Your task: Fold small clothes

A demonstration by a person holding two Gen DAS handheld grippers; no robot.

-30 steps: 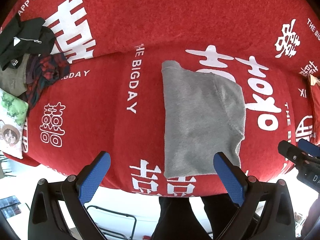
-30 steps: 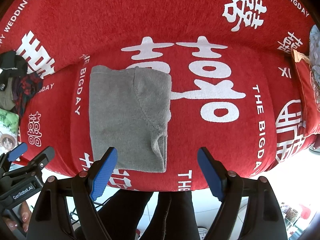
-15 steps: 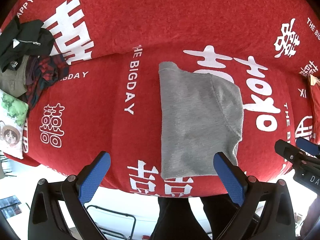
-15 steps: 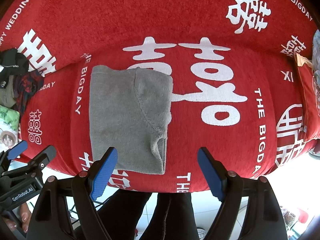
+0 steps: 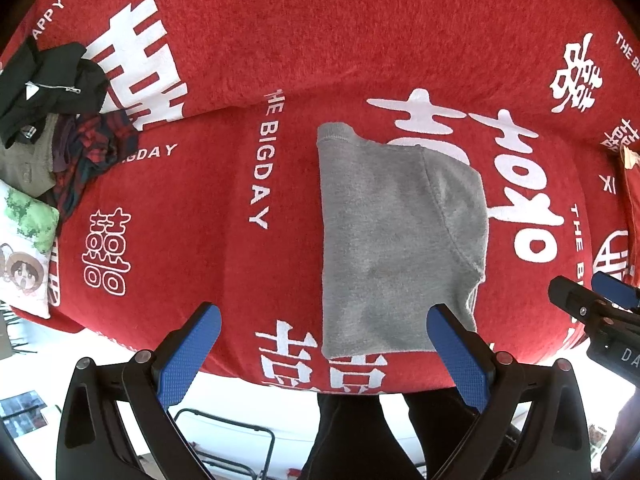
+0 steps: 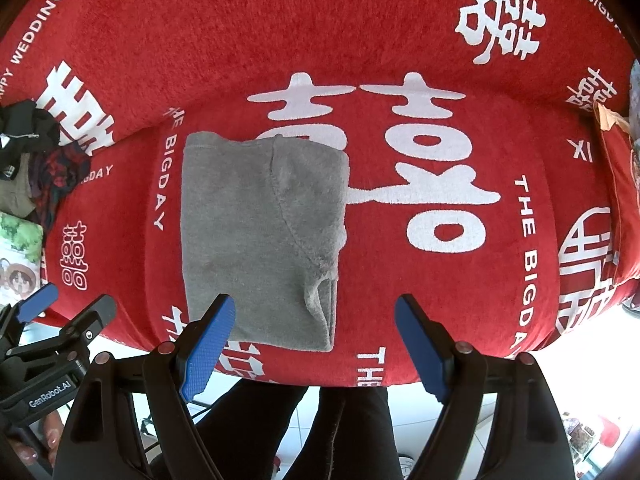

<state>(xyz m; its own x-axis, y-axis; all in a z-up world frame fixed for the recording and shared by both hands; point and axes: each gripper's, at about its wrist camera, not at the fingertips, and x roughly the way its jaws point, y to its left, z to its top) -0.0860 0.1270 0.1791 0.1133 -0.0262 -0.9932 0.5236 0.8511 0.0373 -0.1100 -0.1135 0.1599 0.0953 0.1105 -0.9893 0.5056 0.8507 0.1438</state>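
From the left wrist, the left gripper (image 5: 324, 344) hangs spread and empty above a folded grey garment (image 5: 396, 240) on the red sofa cover (image 5: 240, 60), while from the right wrist the right gripper (image 6: 316, 338) is likewise spread, empty, over the garment's near edge.

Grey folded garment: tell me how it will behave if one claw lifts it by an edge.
The grey garment looks soft and fleecy, so it will probably droop. Its stacked layers would likely unfold. It seems light, and may drag on the textured red cover rather than slide.
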